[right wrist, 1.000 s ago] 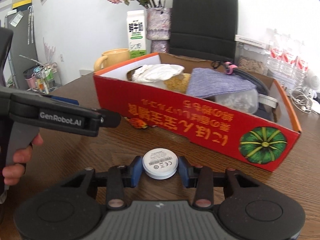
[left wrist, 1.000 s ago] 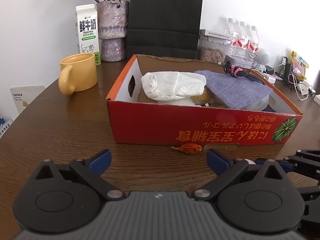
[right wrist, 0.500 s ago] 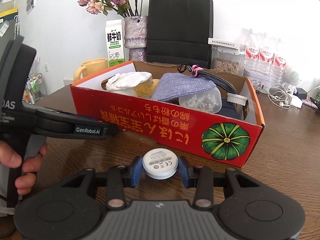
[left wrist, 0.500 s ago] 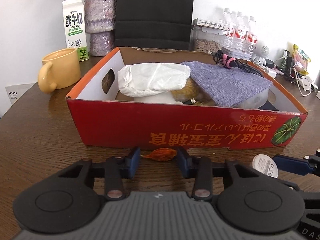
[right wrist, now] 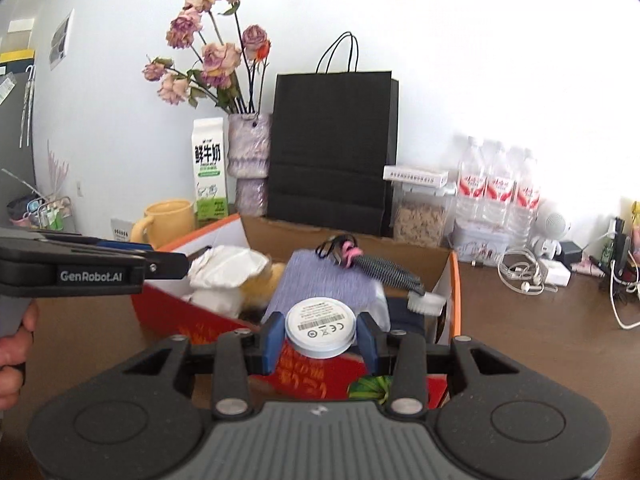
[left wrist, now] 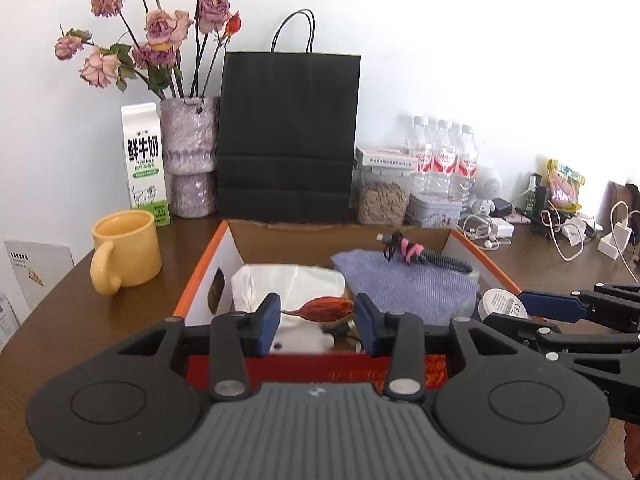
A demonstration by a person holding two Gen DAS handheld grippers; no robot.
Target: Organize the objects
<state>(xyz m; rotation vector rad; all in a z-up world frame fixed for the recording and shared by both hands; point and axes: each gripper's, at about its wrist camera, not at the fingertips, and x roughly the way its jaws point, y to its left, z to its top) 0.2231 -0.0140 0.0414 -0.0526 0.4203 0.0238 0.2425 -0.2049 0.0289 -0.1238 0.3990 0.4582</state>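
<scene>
I found my left gripper [left wrist: 316,318] clamped on a dried orange flower bud [left wrist: 325,308], its blue pads pressing the bud's two ends, with the bud held in the air above the front part of the red cardboard box [left wrist: 208,276]. My right gripper [right wrist: 320,338] was clamped on a round white disc [right wrist: 320,328] with a printed label facing up, also held clear of the table and over the box's front wall. In the left wrist view the disc showed at the right, just beside the box's right side. Inside the box I noted a crumpled white bag [left wrist: 288,280] at the left, a folded purple cloth [left wrist: 404,284] at the right, and a coiled black cable with a pink tie [left wrist: 420,254] lying on the cloth. Behind the box on the brown table [left wrist: 80,312] stood a yellow mug [left wrist: 126,250], a milk carton [left wrist: 145,164], a vase of dried roses [left wrist: 190,156] and a black paper bag [left wrist: 288,136]. A hand [right wrist: 16,344] gripped the left tool's handle at the edge of the right wrist view.
</scene>
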